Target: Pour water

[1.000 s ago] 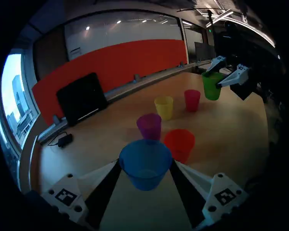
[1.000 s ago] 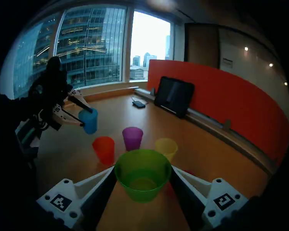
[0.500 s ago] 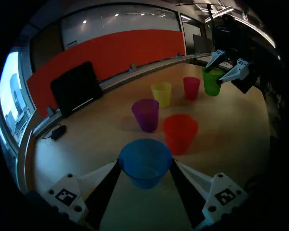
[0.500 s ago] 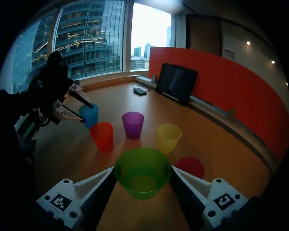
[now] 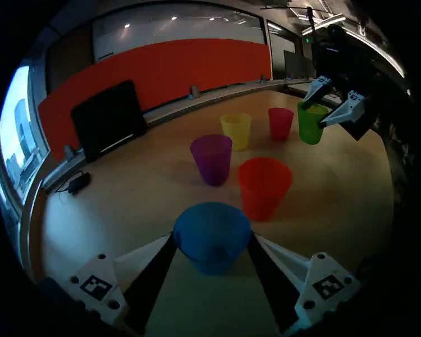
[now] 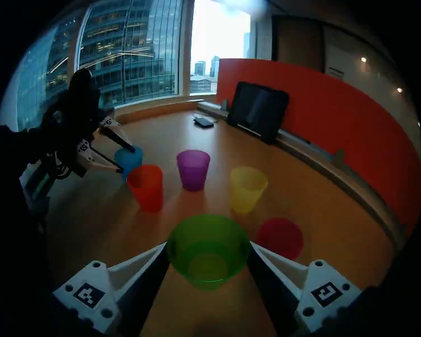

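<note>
Plainly, both vessels are light, thin-walled tumblers: the blue translucent plastic cup (image 5: 211, 224) sits clamped between the two fingers of the left gripper (image 5: 211, 238), and the green translucent plastic cup (image 6: 208, 264) is pinched the same way by the right gripper (image 6: 208, 247), each taken on opposite sides of the wall just under the rim. Such plastic likely flexes under a hard squeeze, and its smooth, tapered sides could slide downward out of a loose grip, so a firm but modest hold high on the wall seems best. Whether either cup holds water I cannot tell; the green one shows a paler patch at its bottom. On the wooden table (image 5: 154, 191) an orange-red plastic cup (image 5: 264, 187) stands nearest the blue one, with a purple cup (image 5: 211, 159) beyond it, then a yellow cup (image 5: 236, 130) and a pink cup (image 5: 280, 123), the last just beside the green cup. These four stand between the two grippers, so a tilting cup could knock one over. A black flat screen (image 5: 108, 121) and a small dark device (image 5: 76, 183) lie well apart by the wall.
</note>
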`<state>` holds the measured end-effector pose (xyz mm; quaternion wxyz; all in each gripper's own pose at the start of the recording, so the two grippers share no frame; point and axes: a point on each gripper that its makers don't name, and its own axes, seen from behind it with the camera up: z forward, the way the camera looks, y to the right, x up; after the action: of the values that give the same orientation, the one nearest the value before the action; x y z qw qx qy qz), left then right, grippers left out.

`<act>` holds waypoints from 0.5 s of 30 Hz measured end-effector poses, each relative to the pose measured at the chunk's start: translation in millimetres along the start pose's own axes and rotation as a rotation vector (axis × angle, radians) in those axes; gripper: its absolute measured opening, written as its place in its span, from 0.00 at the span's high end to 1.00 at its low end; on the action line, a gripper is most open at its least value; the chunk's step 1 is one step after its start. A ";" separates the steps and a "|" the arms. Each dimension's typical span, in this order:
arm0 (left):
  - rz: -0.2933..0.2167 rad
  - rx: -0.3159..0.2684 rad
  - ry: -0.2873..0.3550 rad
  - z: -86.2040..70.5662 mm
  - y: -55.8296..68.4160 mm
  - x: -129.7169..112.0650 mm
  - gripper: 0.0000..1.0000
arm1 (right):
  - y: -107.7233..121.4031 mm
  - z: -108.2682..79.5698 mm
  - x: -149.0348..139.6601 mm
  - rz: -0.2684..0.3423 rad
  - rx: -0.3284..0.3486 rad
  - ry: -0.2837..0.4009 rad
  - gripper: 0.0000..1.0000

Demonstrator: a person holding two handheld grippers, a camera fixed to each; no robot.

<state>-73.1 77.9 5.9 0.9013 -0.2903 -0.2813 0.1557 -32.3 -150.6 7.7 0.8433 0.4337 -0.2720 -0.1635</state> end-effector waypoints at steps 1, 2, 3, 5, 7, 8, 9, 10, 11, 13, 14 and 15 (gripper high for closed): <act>-0.003 0.000 0.002 0.1 -0.5 -0.2 0.12 | 0.1 0.8 -0.8 0.000 -0.001 -0.002 0.08; -0.007 0.000 0.003 0.3 -1.0 -0.3 0.12 | 0.2 1.7 -1.8 0.001 -0.001 -0.005 0.08; -0.011 -0.001 0.004 0.3 -1.4 -0.7 0.12 | 0.1 2.5 -2.6 0.001 -0.002 -0.007 0.08; -0.019 -0.002 0.004 0.1 -2.2 -1.7 0.12 | -0.1 4.0 -4.3 0.001 -0.003 -0.011 0.07; -0.024 -0.002 0.000 -0.2 -3.1 -3.9 0.12 | -0.2 5.8 -6.3 0.001 -0.004 -0.014 0.08; -0.026 -0.001 -0.003 -0.3 -3.6 -5.2 0.11 | -0.2 6.7 -7.3 0.000 -0.005 -0.016 0.08; -0.029 -0.001 -0.006 -0.5 -4.1 -6.7 0.12 | -0.1 7.8 -8.5 0.000 -0.006 -0.018 0.08; -0.030 0.001 -0.009 -0.6 -4.7 -8.2 0.12 | 0.2 8.9 -9.6 0.000 -0.007 -0.020 0.08; -0.032 0.002 -0.012 -0.7 -5.3 -9.7 0.12 | 0.5 10.0 -10.8 0.000 -0.008 -0.022 0.07; -0.037 0.004 -0.017 -1.2 -5.8 -12.0 0.12 | 1.2 12.4 -13.2 0.001 -0.010 -0.026 0.08; -0.040 0.005 -0.019 -1.5 -5.8 -12.8 0.11 | 1.5 13.5 -14.3 0.002 -0.011 -0.028 0.08; -0.043 0.004 -0.022 -1.8 -5.6 -13.7 0.10 | 1.8 15.0 -15.4 0.002 -0.012 -0.030 0.08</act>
<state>-82.3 66.6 2.5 0.9019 -0.2805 -0.2970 0.1400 -53.6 -151.3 11.5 0.8419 0.4257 -0.2842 -0.1707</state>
